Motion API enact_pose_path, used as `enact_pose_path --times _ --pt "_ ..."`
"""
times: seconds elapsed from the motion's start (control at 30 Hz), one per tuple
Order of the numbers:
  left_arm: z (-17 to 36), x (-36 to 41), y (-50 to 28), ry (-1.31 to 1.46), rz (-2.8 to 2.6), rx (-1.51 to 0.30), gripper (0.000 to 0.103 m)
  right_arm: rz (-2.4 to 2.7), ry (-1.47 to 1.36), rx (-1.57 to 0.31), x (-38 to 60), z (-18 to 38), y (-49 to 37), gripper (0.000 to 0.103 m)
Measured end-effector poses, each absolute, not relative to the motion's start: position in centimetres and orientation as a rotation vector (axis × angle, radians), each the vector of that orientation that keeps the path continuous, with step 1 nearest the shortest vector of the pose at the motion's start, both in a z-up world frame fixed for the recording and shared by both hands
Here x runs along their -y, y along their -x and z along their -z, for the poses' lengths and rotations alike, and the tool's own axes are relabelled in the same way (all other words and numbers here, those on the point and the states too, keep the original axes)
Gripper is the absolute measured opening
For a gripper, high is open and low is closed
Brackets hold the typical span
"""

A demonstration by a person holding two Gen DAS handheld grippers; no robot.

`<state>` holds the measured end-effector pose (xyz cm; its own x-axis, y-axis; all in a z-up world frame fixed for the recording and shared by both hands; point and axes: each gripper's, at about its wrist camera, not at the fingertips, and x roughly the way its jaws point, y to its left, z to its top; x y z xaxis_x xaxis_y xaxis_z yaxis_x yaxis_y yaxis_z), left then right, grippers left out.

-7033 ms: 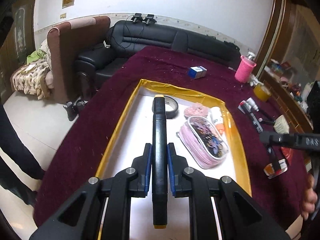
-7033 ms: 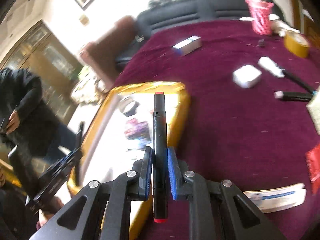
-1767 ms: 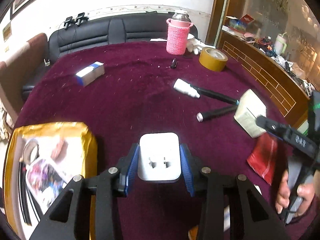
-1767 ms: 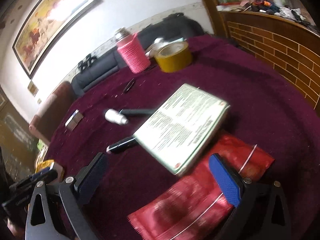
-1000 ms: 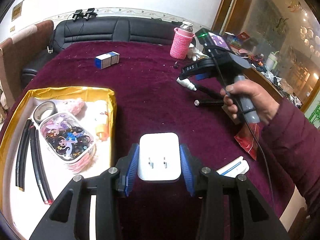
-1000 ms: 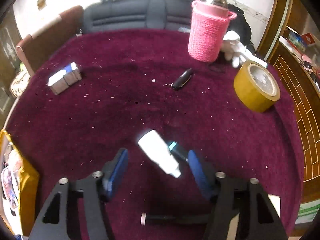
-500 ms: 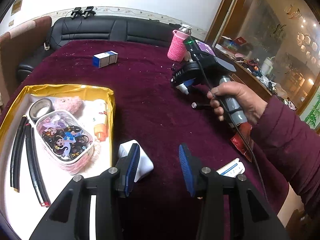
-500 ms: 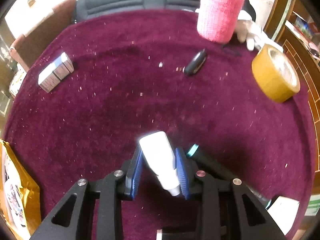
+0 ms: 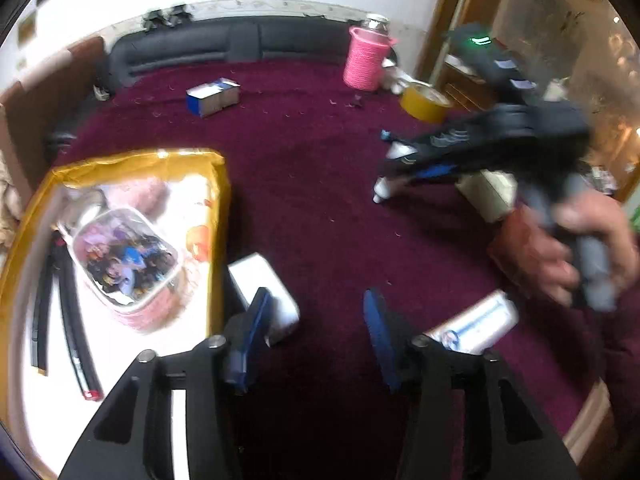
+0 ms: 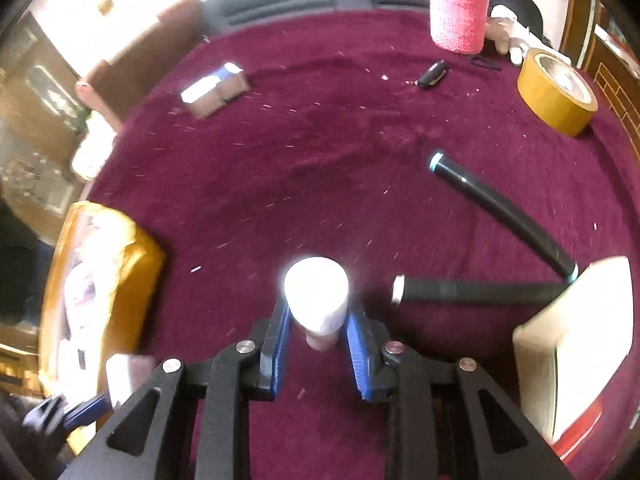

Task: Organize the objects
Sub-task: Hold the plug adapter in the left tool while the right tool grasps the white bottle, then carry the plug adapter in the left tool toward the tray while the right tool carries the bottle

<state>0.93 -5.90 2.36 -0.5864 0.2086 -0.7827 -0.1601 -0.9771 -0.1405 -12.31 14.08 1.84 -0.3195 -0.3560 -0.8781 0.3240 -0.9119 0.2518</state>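
Right hand-held gripper point(image 10: 316, 332) pinching a white bottle point(image 10: 317, 294) between its blue pads, raised over the maroon tabletop point(image 10: 320, 140); two black markers point(image 10: 480, 291) lie just to its right. Left hand-held gripper point(image 9: 316, 328) spread apart, with nothing between its pads; a white plug adapter point(image 9: 262, 286) rests on the tabletop touching its left pad, just beside the gold-rimmed tray point(image 9: 218, 216)

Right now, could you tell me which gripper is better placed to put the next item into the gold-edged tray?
The right gripper: it is shut on the white plastic bottle. The left gripper is open and empty, with the white plug adapter beside the gold-edged tray.
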Motion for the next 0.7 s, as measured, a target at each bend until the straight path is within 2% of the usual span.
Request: enact_pose_path --times 0.03,0.23,0.47,0.63,0.7 --pt "-2.3 5.8 -0.7 1.322 -2.642 0.092 0.067 2.258 -1.497 0.05 -14.2 -2.3 11.7 0.029" --pt "-2.9 4.1 -1.1 1.235 -2.347 0.262 0.067 2.244 -1.415 0.15 -15.9 -4.0 9.1 0.029" --pt "-4.1 7.7 -1.5 1.23 -2.591 0.185 0.067 2.242 -1.414 0.257 -18.6 -3.1 7.6 0.029" --pt "-2.5 6.1 -0.2 1.335 -2.642 -0.061 0.071 2.213 -1.413 0.315 -19.4 -2.3 6.8 0.029" --pt "-2.0 4.9 0.4 1.362 -2.6 -0.085 0.072 2.202 -1.403 0.339 -19.6 -2.2 6.4 0.029"
